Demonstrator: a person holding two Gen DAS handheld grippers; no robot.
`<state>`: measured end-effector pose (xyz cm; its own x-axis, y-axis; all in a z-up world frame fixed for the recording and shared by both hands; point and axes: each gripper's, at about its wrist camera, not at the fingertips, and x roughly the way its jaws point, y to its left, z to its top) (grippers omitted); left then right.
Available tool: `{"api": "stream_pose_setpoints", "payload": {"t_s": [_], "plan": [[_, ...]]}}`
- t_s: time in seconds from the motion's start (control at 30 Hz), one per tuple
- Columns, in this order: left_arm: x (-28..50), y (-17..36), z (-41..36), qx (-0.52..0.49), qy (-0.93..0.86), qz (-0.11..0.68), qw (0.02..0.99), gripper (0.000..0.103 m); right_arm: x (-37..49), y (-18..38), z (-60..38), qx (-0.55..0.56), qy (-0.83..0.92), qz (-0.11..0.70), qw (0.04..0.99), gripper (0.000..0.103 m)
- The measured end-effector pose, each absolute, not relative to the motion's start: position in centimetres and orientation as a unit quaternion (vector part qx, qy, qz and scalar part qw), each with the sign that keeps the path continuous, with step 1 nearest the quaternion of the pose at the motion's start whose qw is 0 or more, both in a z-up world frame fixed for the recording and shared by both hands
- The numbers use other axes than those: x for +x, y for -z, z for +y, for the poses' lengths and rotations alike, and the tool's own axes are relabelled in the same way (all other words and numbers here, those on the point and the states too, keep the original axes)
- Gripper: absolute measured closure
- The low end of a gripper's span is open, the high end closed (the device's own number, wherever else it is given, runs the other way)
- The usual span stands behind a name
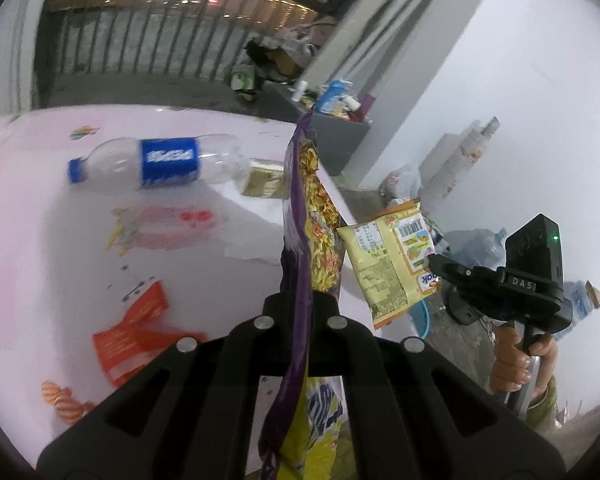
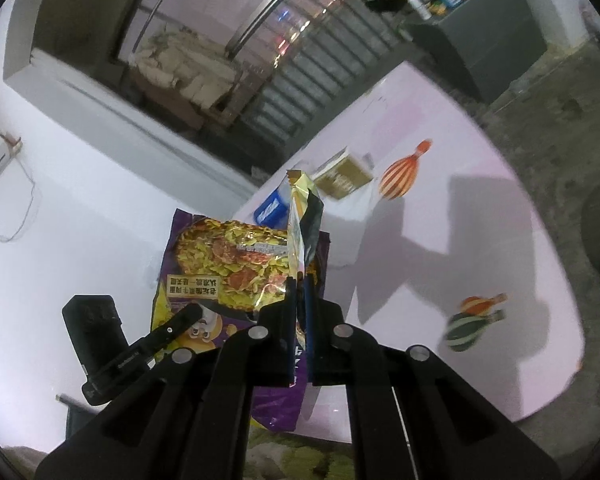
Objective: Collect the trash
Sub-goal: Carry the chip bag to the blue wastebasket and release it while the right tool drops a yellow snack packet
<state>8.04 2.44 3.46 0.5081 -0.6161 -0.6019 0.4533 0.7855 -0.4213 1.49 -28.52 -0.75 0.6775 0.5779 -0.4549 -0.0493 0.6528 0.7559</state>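
My left gripper [image 1: 300, 300] is shut on a purple noodle packet [image 1: 304, 216], held edge-on above the pink table [image 1: 40, 240]. The packet's face shows in the right wrist view [image 2: 228, 264]. My right gripper [image 2: 299, 300] is shut on a yellow snack wrapper [image 2: 300, 216]. The same wrapper [image 1: 388, 264] shows flat in the left wrist view, pinched by the right gripper [image 1: 434, 260] to the right of the purple packet. On the table lie a clear bottle with a blue label [image 1: 156, 164], an orange wrapper [image 1: 136, 332] and a small gold box [image 1: 262, 178].
A grey cabinet [image 1: 336, 136] with bottles stands beyond the table's far corner. Bags and clutter lie on the floor by the white wall [image 1: 500, 80]. A railing [image 1: 148, 48] runs behind the table. A blue basin [image 1: 422, 316] sits on the floor.
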Motion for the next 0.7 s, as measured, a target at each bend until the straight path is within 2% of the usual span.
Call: {"api": "stream_pose_setpoints", "payload": {"t_s": [0.37,0.7], "plan": [[10.2,-6.0,-10.8,-0.027,0.425,0.373,0.824,0.103,-5.9,-0.9,-39.3,0.391,-0.036,0.275,0.878,0.099],[11.1,-4.3,-28.3,0.076,0.5,0.39,0.769,0.103,-12.6,2.0,-49.5,0.419,0.131,0.248,0.864,0.099]]}}
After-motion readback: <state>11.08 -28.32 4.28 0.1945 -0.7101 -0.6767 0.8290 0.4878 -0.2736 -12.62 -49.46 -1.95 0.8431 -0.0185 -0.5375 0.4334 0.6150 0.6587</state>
